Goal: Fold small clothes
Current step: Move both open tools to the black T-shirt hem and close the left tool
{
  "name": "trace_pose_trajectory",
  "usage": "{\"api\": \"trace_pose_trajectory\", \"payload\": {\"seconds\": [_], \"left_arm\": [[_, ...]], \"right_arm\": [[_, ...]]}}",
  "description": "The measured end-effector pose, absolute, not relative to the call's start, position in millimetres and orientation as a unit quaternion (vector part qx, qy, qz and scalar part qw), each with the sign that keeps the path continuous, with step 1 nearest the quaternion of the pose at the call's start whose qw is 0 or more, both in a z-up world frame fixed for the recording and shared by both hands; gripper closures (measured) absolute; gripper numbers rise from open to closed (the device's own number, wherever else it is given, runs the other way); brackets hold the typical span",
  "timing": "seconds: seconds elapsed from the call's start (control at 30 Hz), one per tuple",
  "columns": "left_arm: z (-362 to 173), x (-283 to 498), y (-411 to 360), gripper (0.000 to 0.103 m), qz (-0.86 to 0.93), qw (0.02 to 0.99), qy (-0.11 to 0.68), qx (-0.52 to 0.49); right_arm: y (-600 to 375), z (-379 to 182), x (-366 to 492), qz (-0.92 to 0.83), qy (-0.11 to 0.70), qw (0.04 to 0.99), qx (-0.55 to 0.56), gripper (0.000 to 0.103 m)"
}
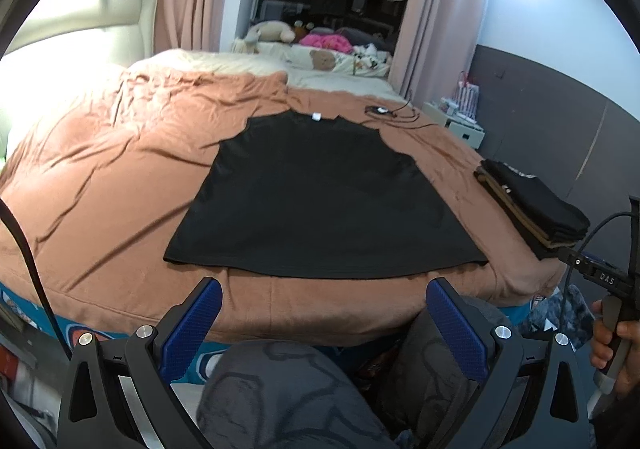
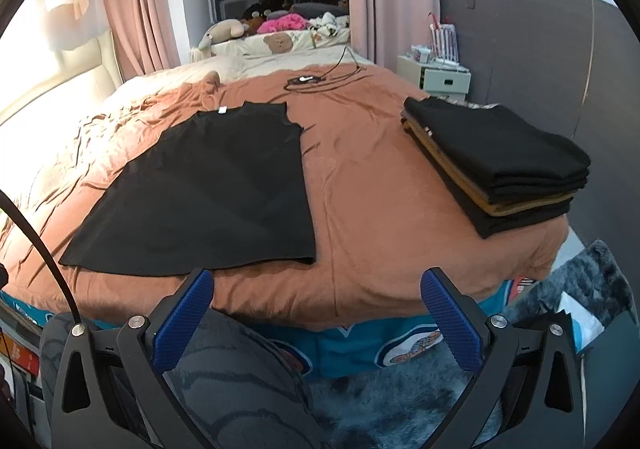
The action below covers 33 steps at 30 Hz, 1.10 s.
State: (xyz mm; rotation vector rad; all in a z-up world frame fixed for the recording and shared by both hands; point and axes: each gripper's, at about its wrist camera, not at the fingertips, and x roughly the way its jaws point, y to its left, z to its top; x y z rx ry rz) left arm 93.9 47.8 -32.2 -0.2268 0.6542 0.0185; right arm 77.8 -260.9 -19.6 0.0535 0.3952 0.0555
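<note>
**Black shirt laid flat, both tools back at the near edge — fold not yet begun**

I see the black shirt (image 1: pixel 320 193) spread out on the bed (image 1: pixel 120 177), over the brown blanket, hem toward me and the white neck label (image 1: pixel 316 116) at the far end. The sleeves appear already turned in, so the outline reads as a plain trapezoid; I judge it is laid this way so that the next fold can run lengthwise or hem-to-collar without bunching. The cloth lies smooth, few creases.

The left hand-held gripper (image 1: pixel 324 301) hovers off the near edge of the bed, just short of the hem, blue pads spread wide and nothing between them. The right hand-held gripper (image 2: pixel 318 293) is likewise wide apart and empty, sitting further right, facing bare blanket between the shirt and the stack of folded clothes (image 2: pixel 496 161). In the left view I can see a hand (image 1: pixel 616 345) on the right tool's grip.

The stack — black and tan pieces, edges roughly aligned — sits near the right edge of the bed, well apart from the shirt. I take it as the deposit spot, kept clear of the working area so a fold cannot drag it.

A cable with a small device (image 2: pixel 306 80) lies at the far end, beyond the collar, out of the way.

Judgement: each tool should take one hem corner.
</note>
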Motion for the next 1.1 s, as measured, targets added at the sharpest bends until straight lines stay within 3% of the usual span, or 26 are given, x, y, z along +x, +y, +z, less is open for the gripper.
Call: {"api": "trace_pose_trajectory", "payload": {"seconds": [0.43,0.6,0.97,1.1], "left_arm": [[-72,148,104,0.03,0.049,0.908,0.378,-0.173],[-86,161,131,0.036,0.074,0.895,0.391,-0.2],[-111,187,183,0.043,0.127,0.876,0.408,-0.226],[-125,194,200,0.05,0.139,0.866,0.418,-0.239]], "right_arm": [[-277,-47,153,0.072,0.265,0.959,0.072,0.0],[-289,-56,179,0.102,0.312,0.934,0.139,0.002],[-294,-76,238,0.124,0.383,0.899,0.172,0.038],[-296,-83,256,0.127,0.403,0.889,0.174,0.044]]}}
